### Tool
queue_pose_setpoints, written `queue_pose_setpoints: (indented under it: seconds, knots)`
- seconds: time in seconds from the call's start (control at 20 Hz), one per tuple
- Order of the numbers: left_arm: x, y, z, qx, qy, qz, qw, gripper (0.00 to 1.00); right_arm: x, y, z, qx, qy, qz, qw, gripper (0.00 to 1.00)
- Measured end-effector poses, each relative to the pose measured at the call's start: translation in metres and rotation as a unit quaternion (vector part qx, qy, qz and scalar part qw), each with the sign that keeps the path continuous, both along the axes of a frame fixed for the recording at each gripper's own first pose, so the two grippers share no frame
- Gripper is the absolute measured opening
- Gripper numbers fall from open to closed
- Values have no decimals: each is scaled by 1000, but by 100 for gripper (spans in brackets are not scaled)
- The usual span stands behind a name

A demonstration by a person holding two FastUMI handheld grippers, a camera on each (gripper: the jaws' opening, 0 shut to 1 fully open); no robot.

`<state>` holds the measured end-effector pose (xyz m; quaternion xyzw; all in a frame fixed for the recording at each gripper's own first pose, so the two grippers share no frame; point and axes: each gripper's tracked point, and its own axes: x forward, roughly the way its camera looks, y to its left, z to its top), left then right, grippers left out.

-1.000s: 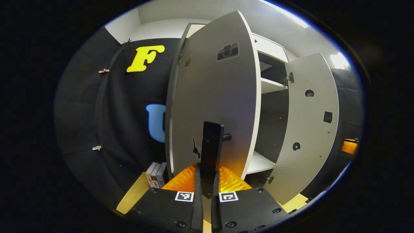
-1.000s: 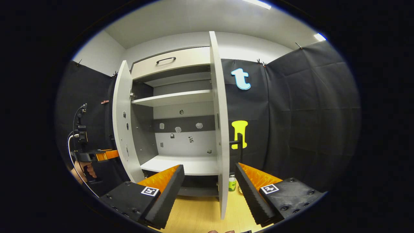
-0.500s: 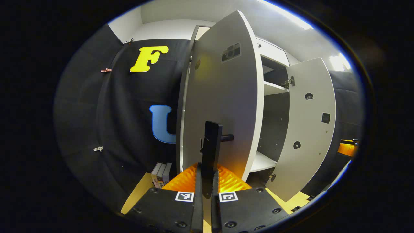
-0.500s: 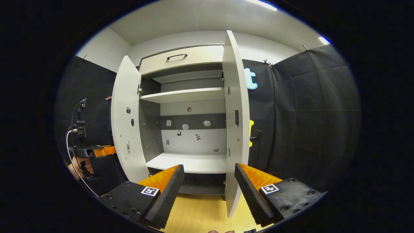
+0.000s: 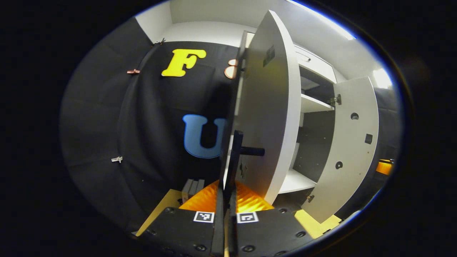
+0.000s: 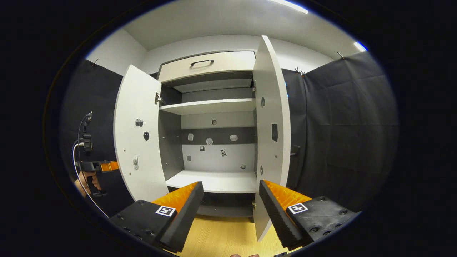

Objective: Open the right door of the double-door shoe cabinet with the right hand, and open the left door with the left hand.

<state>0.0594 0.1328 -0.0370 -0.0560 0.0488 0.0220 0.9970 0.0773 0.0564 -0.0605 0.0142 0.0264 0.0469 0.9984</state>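
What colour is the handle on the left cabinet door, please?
Black: the bar handle on the pale grey left door, clearest in the left gripper view.

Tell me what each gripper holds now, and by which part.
The left gripper is shut on the lower end of the left door's handle. The right gripper is open and holds nothing.

Each hand-held gripper (image 6: 231, 210) has black screwed bodies bearing square black-and-white markers.
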Motion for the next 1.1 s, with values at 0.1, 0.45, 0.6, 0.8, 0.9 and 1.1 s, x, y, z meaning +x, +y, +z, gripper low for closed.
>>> queue_pose_setpoints:
  seconds: [0.1, 0.45, 0.6, 0.8, 0.9, 1.1]
  knots:
    - [-1, -6, -3, -21, 10, -36, 999, 10, 3, 7, -2, -4, 1, 4, 1000, 98]
    - [-10, -2, -1, 31, 17, -24, 999, 11, 3, 12, -5, -2, 6, 4, 1000, 98]
    - [-32, 0, 7, 52, 7, 3, 999, 19, 1, 7, -7, -3, 6, 2, 1000, 98]
    - [-58, -10, 35, 83, -22, 32, 996, 32, 2, 4, -6, 1, 4, 5, 1000, 98]
    - [-66, -20, 45, 90, -30, 30, 995, 54, 3, 2, -8, 1, 8, 5, 1000, 98]
    - [-78, -42, 58, 93, -39, 35, 994, 98, 5, 0, -1, 14, 4, 5, 1000, 98]
